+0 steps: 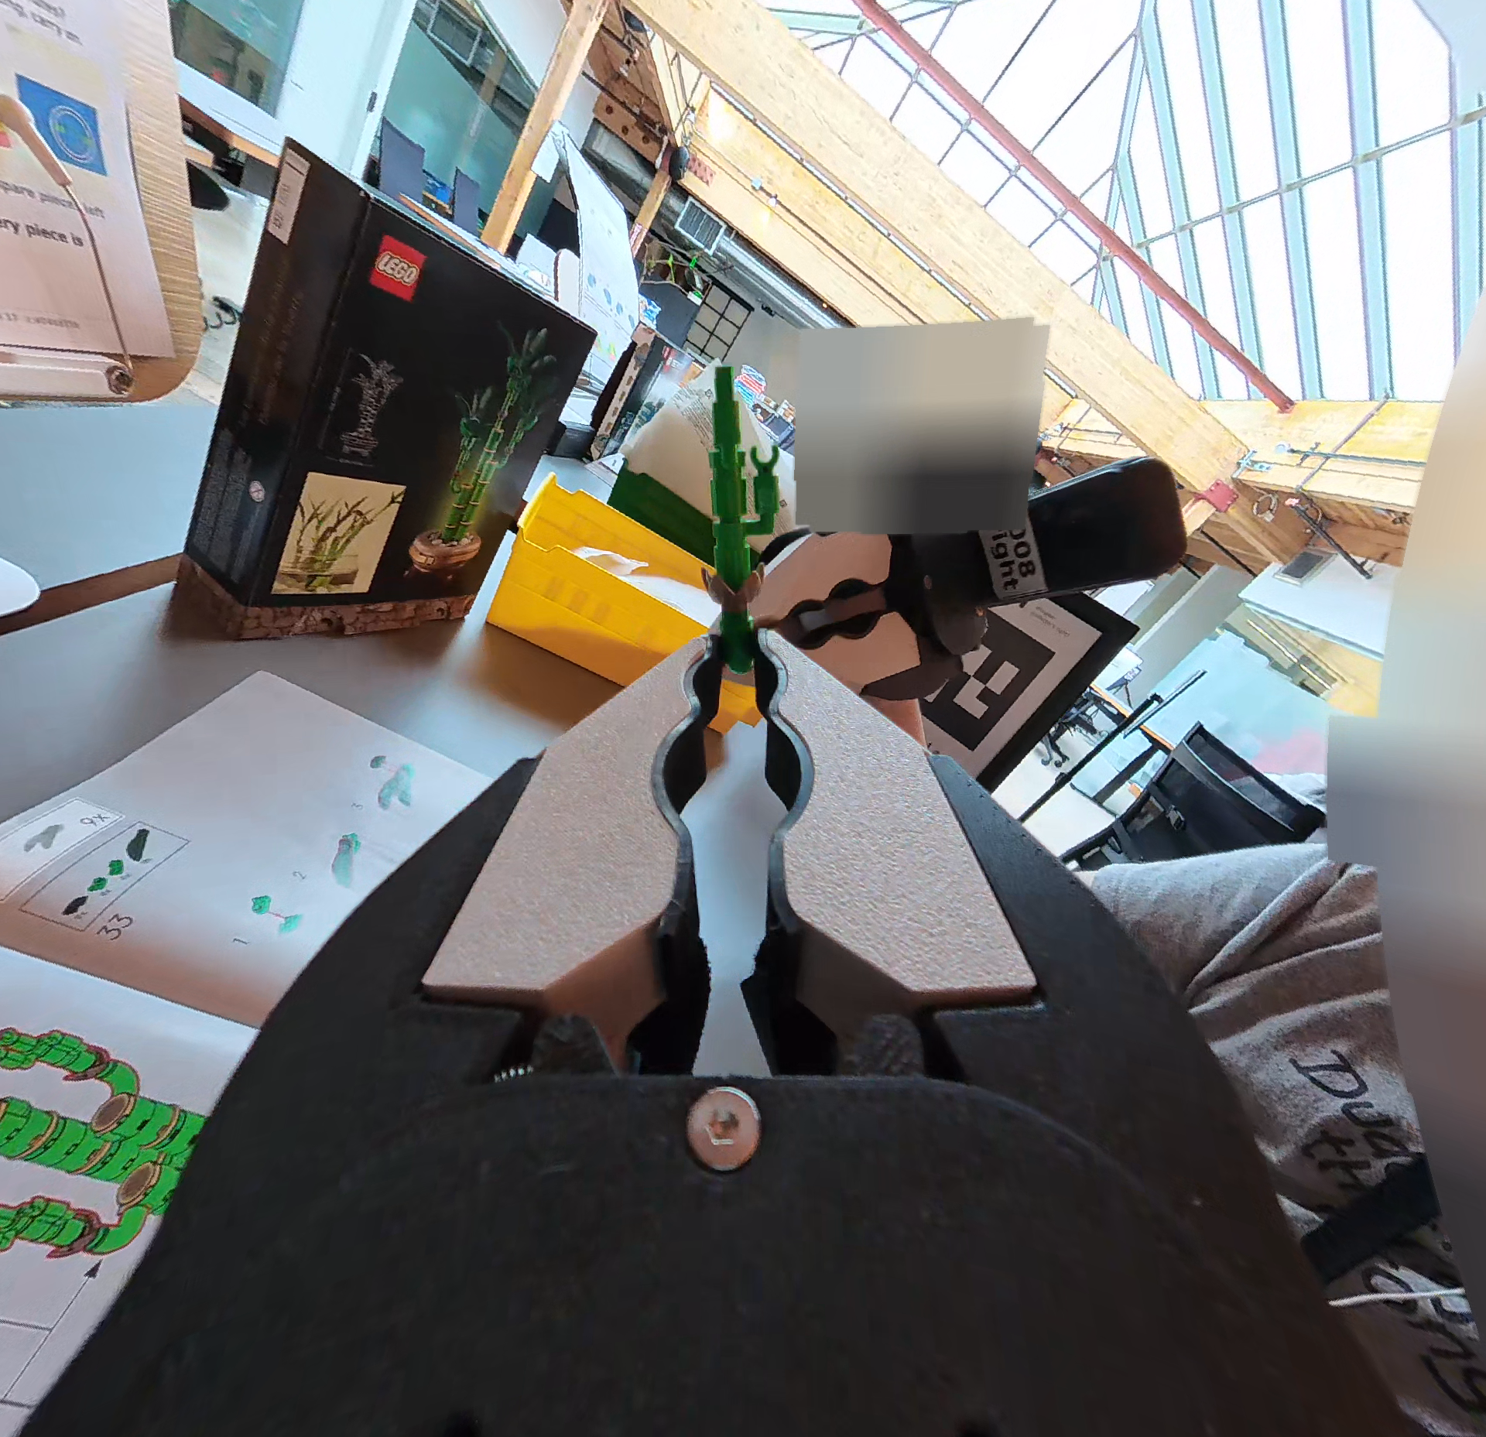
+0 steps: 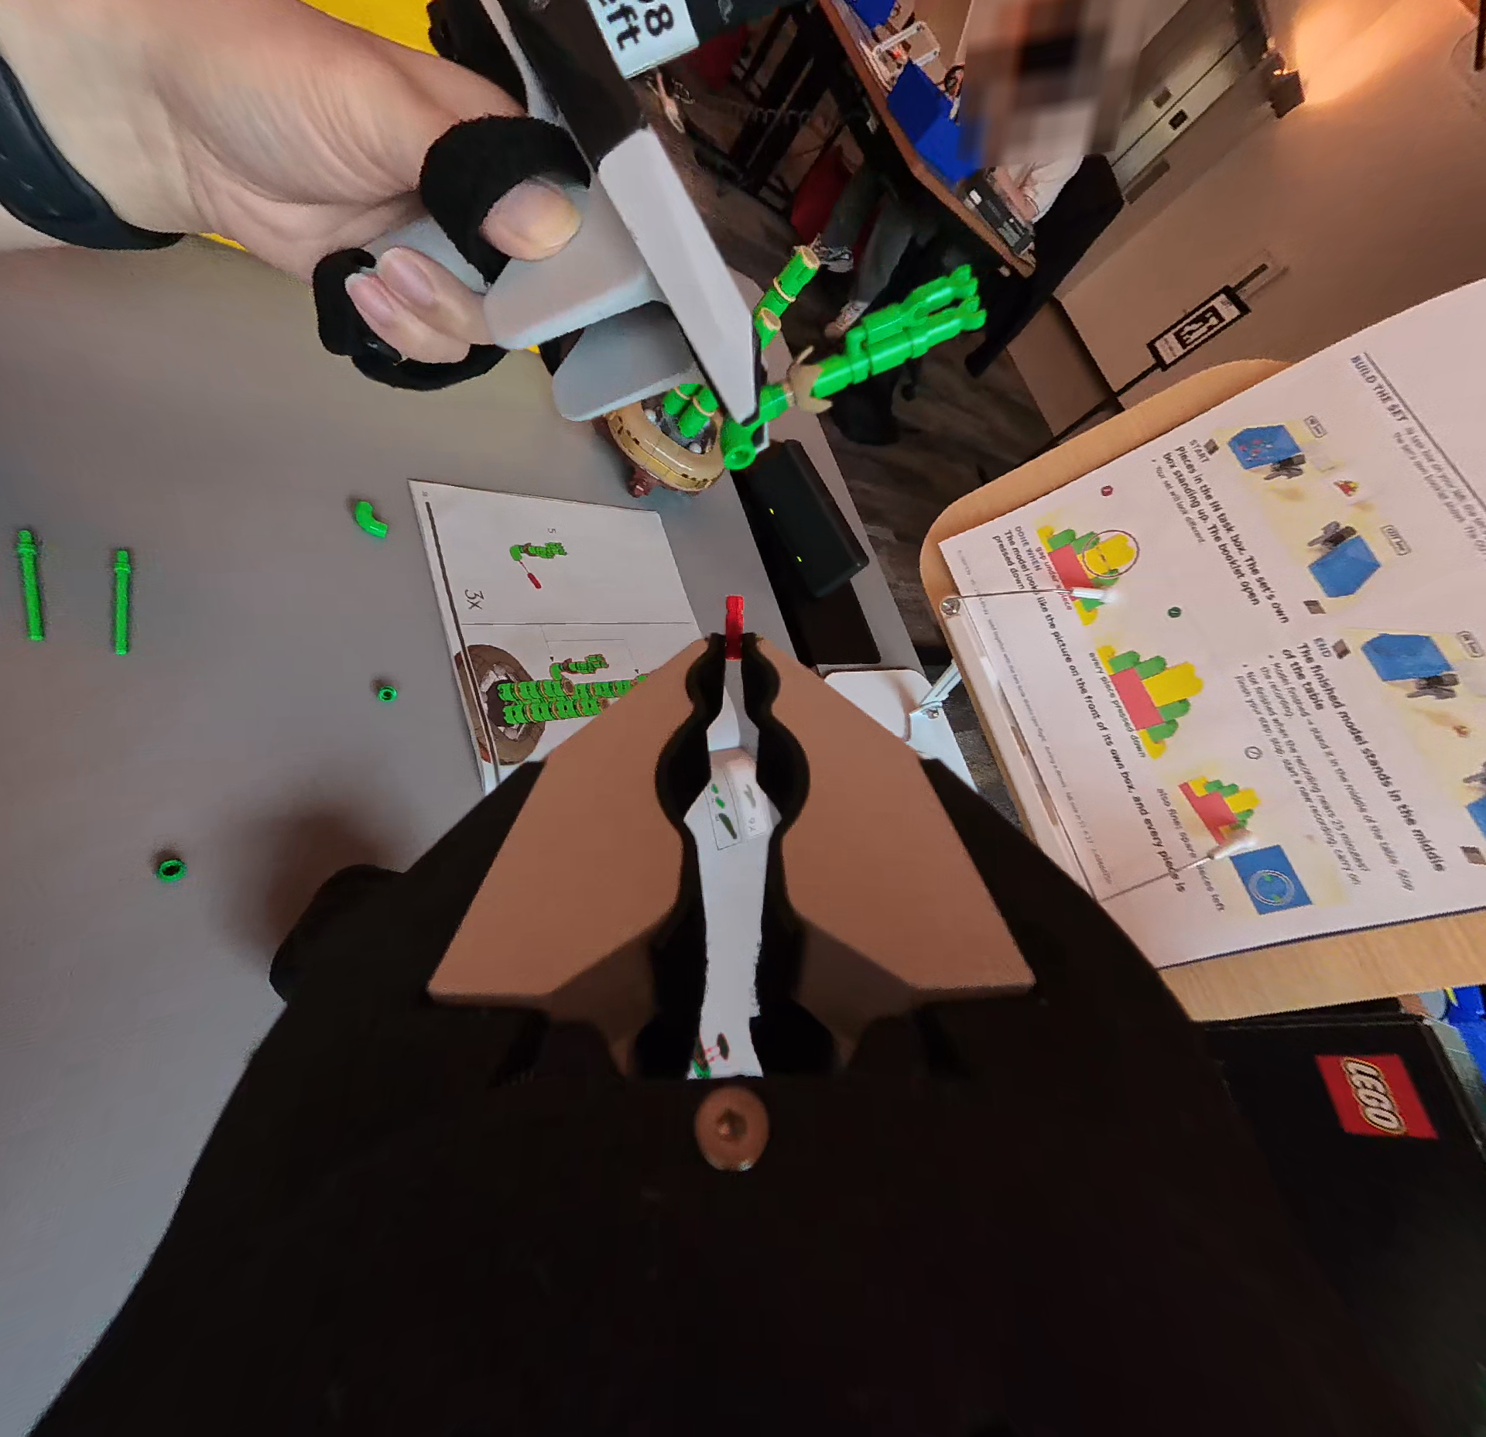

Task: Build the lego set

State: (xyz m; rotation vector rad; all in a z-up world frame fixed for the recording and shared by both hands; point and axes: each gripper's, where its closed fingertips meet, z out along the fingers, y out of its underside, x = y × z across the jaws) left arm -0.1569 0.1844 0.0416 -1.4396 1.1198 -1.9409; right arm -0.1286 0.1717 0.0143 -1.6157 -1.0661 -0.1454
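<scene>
Left claw: the left gripper (image 1: pixel 736 651) is clamped on the base of a green bamboo stalk (image 1: pixel 732 498), which rises from the tips at frame centre.
Right claw: the right gripper (image 2: pixel 733 647) pinches a small red pin (image 2: pixel 733 617) at its very tips, centre of frame.
Stalk from the right wrist view: it sticks out of the left gripper (image 2: pixel 744 413) in the upper middle, well above the red pin and apart from it.
Handling: I judge both parts light, rigid and slick; the stalk's thin side clip looks likely to snap off, so hold it low on the stem.
Loose parts: 2 green rods (image 2: pixel 30 586) lie at the left edge on the grey table (image 2: pixel 201 755); the potted model (image 2: pixel 667 450) sits behind the left gripper.
</scene>
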